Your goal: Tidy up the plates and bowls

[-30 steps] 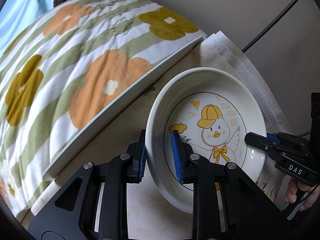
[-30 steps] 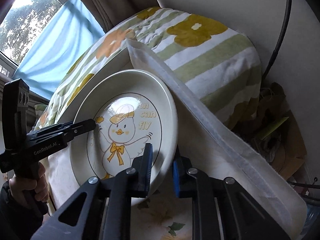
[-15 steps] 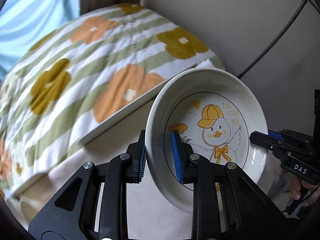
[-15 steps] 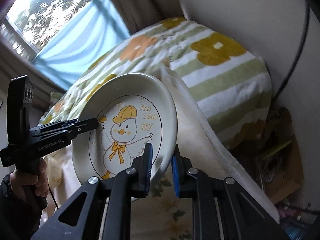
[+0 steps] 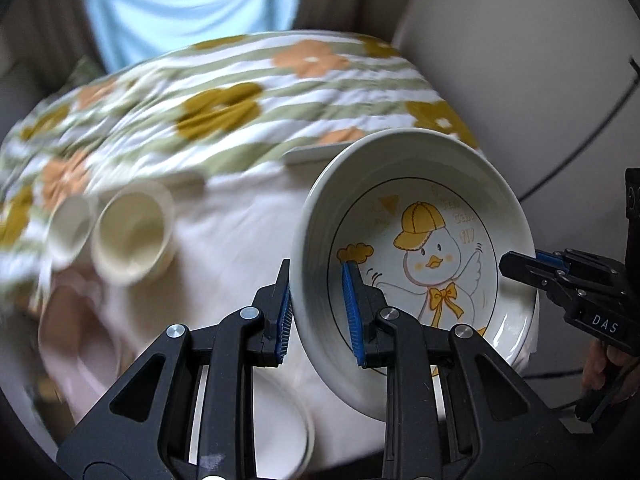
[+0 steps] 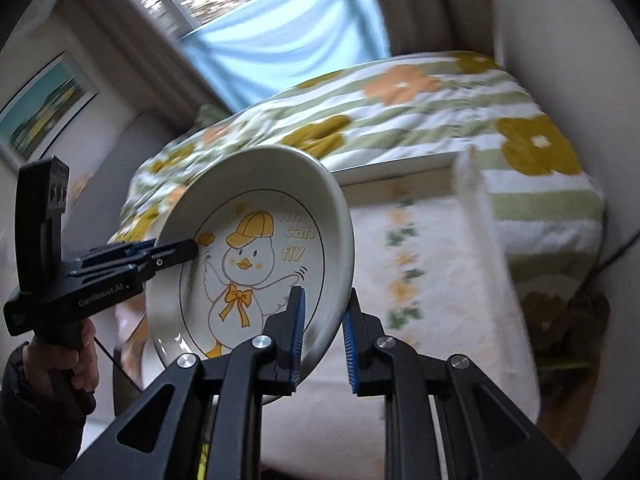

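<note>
Lifting the duck plate clear of the table, I've raised it since a second ago, so the cups at far left now show. My left gripper and right gripper each pinch opposite rims. The plate is white and glossy, tilted in mid-air, ready for stacking on the plate nearest me.

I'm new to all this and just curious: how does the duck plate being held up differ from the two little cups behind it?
The duck plate is wide and shallow, with a yellow-capped duck printed inside; the two cups are small, deep and plain cream. The plate is tilted on edge, clamped by the left tool and the right tool; the cups lie untouched on the cloth. Both look like pale glazed tableware.
</note>
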{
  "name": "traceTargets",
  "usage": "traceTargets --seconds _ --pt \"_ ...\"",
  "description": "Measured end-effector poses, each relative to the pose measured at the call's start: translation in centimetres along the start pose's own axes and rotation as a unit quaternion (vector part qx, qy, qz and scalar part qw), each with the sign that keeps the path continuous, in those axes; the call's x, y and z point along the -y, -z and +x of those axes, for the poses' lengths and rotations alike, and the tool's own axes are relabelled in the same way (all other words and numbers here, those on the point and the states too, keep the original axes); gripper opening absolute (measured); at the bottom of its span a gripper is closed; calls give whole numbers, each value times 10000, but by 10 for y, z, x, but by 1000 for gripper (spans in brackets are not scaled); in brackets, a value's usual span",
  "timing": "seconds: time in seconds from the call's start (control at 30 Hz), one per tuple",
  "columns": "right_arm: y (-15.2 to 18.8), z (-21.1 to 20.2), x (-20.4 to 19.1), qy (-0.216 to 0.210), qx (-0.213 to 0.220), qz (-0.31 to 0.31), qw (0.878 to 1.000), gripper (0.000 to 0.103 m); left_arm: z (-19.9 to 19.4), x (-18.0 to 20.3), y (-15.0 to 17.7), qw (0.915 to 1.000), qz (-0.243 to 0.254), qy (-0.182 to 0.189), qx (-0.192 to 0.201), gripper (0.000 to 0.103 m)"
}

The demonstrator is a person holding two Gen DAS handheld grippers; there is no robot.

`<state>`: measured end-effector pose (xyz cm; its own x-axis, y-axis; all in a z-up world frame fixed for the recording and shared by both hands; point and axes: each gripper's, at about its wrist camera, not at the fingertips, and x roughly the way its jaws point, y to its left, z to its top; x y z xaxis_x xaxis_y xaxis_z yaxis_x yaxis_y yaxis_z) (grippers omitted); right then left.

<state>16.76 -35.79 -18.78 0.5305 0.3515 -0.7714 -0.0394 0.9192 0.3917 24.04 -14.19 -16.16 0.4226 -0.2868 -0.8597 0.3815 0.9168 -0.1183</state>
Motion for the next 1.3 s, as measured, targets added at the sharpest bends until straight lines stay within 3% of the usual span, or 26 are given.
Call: traceTargets --seconds 0.3,0.6,1.03,1.2,1.3 --pt "34 45 -68 -625 -668 -790 9927 17 -39 -72 98 9924 -1081 -580 -117 21" --pt "63 99 -107 -483 -1167 -973 9872 17 -12 -124 154 9865 -1487 -485 -484 21" --pt "74 132 -130 -54 -1387 -1002 9852 17 25 -154 162 9856 -1476 -386 -729 21" --pt "75 134 -136 40 -1378 -1086 9845 17 29 -149 164 9875 -1246 -650 -717 21" --pt "76 136 -138 44 -1381 -1133 9839 17 28 -139 165 9878 -964 -1065 -598 21"
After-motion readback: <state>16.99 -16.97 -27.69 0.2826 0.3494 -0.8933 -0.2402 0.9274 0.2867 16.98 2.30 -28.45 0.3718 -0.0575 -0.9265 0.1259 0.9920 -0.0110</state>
